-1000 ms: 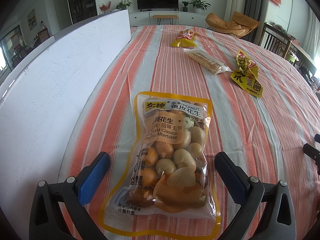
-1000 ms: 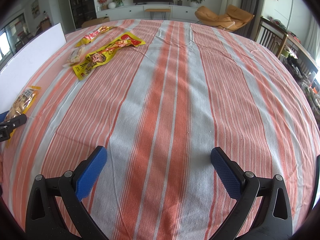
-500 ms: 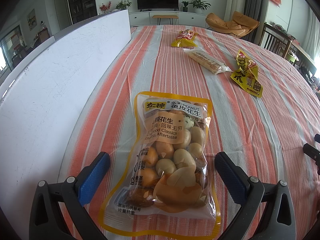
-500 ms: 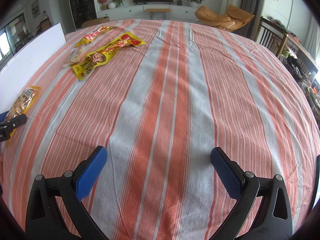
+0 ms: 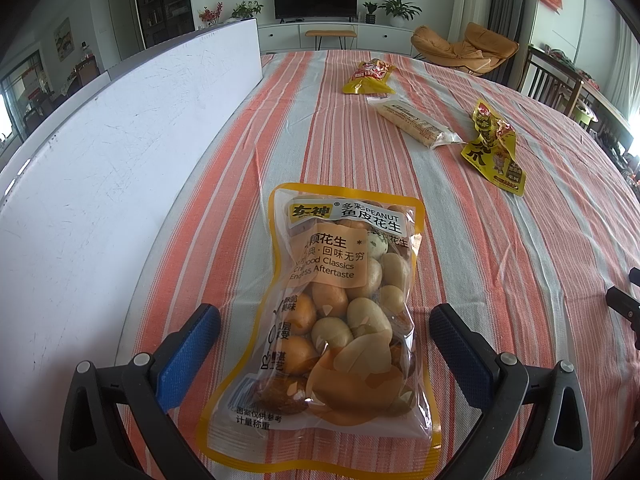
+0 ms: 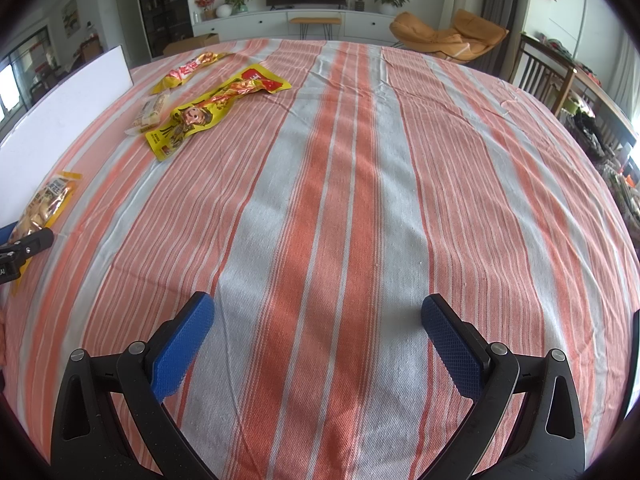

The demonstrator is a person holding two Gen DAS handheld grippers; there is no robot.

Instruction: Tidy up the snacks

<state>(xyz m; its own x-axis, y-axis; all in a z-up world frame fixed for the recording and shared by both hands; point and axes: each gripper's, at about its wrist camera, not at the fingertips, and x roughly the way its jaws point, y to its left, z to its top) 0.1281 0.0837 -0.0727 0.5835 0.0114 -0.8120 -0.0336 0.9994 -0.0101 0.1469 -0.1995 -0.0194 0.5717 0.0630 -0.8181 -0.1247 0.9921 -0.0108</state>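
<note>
A clear, yellow-edged peanut bag (image 5: pixel 340 312) lies flat on the striped tablecloth (image 5: pixel 500 240), between the wide-open fingers of my left gripper (image 5: pixel 324 324); the pads do not touch it. It also shows at the left edge of the right wrist view (image 6: pixel 44 204). Further off lie a yellow-red snack pack (image 5: pixel 370 76), a long wrapped biscuit bar (image 5: pixel 414 124) and a yellow crumpled pouch (image 5: pixel 494 148). My right gripper (image 6: pixel 318 328) is open and empty over bare cloth.
A tall white board (image 5: pixel 100 168) stands along the table's left side. In the right wrist view the yellow pouch (image 6: pixel 212 108), biscuit bar (image 6: pixel 152 112) and snack pack (image 6: pixel 192 68) lie far left. Chairs (image 5: pixel 552 80) stand beyond the right edge.
</note>
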